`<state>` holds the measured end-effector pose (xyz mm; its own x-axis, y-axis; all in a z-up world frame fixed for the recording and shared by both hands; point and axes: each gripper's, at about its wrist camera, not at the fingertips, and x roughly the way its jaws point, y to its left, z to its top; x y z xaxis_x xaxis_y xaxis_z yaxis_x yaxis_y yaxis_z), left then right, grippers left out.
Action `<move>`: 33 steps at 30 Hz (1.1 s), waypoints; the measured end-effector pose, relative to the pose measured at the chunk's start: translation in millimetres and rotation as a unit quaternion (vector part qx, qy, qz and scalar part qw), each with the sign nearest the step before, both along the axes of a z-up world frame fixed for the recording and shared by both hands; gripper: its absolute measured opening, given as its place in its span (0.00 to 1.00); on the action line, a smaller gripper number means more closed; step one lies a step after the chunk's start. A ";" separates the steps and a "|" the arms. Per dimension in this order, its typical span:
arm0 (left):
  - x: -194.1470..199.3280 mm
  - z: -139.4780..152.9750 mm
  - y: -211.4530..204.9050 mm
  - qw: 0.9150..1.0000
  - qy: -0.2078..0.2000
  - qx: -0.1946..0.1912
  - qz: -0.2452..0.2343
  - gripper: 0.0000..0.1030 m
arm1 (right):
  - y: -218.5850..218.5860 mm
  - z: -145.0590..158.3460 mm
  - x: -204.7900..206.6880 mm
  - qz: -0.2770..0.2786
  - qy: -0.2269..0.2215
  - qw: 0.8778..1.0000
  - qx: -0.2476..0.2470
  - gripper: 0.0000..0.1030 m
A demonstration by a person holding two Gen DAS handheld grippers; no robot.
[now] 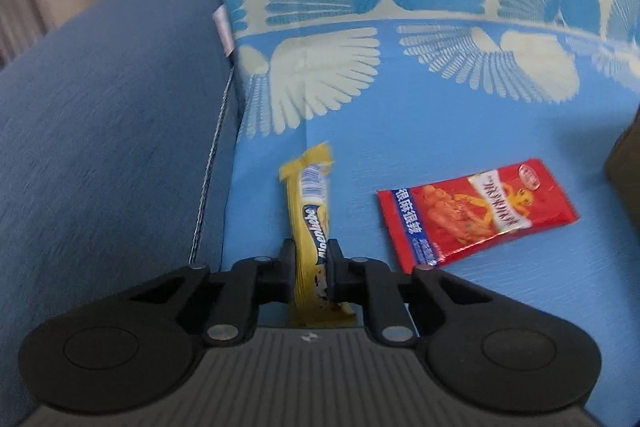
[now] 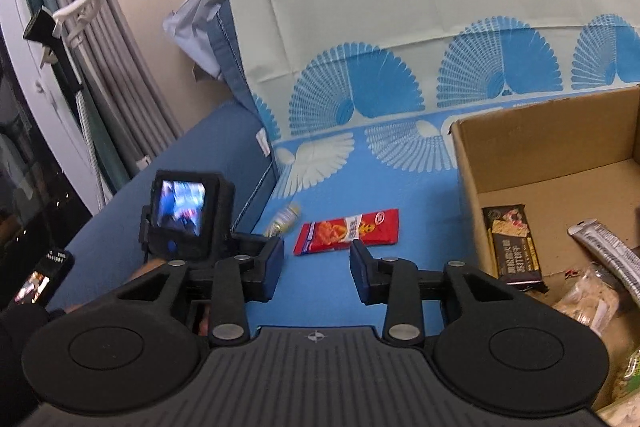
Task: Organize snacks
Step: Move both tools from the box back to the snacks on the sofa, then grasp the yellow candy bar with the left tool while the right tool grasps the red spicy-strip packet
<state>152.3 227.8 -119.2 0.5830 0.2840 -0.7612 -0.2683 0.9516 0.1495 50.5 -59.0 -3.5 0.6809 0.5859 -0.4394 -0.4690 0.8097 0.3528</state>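
My left gripper (image 1: 311,254) is shut on a yellow snack bar (image 1: 310,203), which sticks out forward between the fingers above the blue sheet. A red snack packet (image 1: 476,211) lies flat on the sheet to its right; it also shows in the right wrist view (image 2: 347,231). My right gripper (image 2: 317,263) is open and empty, just in front of the red packet. The left gripper's camera block (image 2: 186,215) and the tip of the yellow bar (image 2: 285,218) show at its left. A cardboard box (image 2: 466,163) at the right holds several snacks, among them a black packet (image 2: 514,247).
A blue sofa armrest (image 1: 100,147) stands at the left. A pale cloth with blue fan patterns (image 2: 400,39) covers the backrest. Grey curtains (image 2: 104,75) and a dark window are at the far left. The box corner (image 1: 626,179) shows at the right edge.
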 end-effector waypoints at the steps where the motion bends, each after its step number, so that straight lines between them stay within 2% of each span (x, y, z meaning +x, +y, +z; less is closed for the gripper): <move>1: -5.9 3.3 3.1 0.999 0.009 -0.039 0.019 0.15 | 2.1 -1.0 -0.2 0.003 0.001 1.000 -0.004 0.38; 3: -15.2 9.4 9.3 0.992 0.035 -0.103 0.069 0.15 | 4.9 -2.0 -0.7 0.009 0.002 1.000 -0.011 0.40; 5: -29.8 17.6 14.0 0.978 0.056 -0.163 0.113 0.15 | 7.1 -2.4 -2.0 0.012 -0.001 1.000 -0.017 0.40; 7: -46.3 27.7 13.3 0.968 0.060 -0.201 0.136 0.16 | 7.9 -3.8 -3.3 0.010 -0.001 1.000 -0.023 0.40; 9: -59.0 33.9 10.2 0.965 0.052 -0.208 0.148 0.17 | 8.1 -4.7 -3.0 0.010 0.005 1.000 -0.021 0.40; 12: -72.9 22.2 6.5 0.959 0.035 -0.234 0.158 0.22 | 8.1 -5.7 -7.2 0.014 0.007 1.000 -0.023 0.40; 14: -70.8 8.4 5.7 0.954 0.063 -0.240 0.170 0.20 | 7.8 -5.6 -10.1 0.021 0.006 0.999 -0.028 0.40; 17: -62.3 13.9 4.4 0.962 0.058 -0.218 0.154 0.17 | 1.6 -1.7 -14.9 0.026 0.009 0.999 -0.019 0.40; 18: -63.8 15.2 6.4 0.960 0.055 -0.225 0.156 0.16 | 0.0 -0.5 -16.5 0.028 0.009 0.999 -0.018 0.41; 21: -69.8 15.8 15.7 0.947 0.044 -0.266 0.174 0.15 | -3.8 1.5 -16.6 0.033 0.017 0.999 -0.018 0.43; 24: -73.6 20.0 19.1 0.941 0.032 -0.281 0.187 0.15 | -5.0 7.4 -5.9 0.002 0.034 0.999 -0.024 0.43; 27: -79.2 16.4 26.7 0.920 0.028 -0.324 0.219 0.15 | -3.3 12.7 14.5 -0.031 0.073 0.997 -0.006 0.44; 29: -83.5 12.3 33.7 0.900 0.018 -0.363 0.242 0.15 | 3.3 15.3 33.8 -0.055 0.104 0.993 0.013 0.50; 30: -83.1 10.9 35.5 0.897 0.018 -0.368 0.245 0.15 | 8.0 14.1 44.4 -0.066 0.123 0.990 0.022 0.58; 32: -82.6 10.7 36.4 0.900 0.021 -0.360 0.246 0.15 | 17.1 6.3 68.3 -0.099 0.169 0.980 0.044 0.70; 33: -83.3 10.2 37.5 0.900 0.023 -0.361 0.245 0.15 | 21.1 0.0 80.3 -0.117 0.195 0.972 0.055 0.72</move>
<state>69.0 265.3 -109.0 0.4852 -0.0791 -0.8708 -0.6919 0.5742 -0.4377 130.9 -37.9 -3.5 0.5957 0.4940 -0.6334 -0.0908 0.8249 0.5579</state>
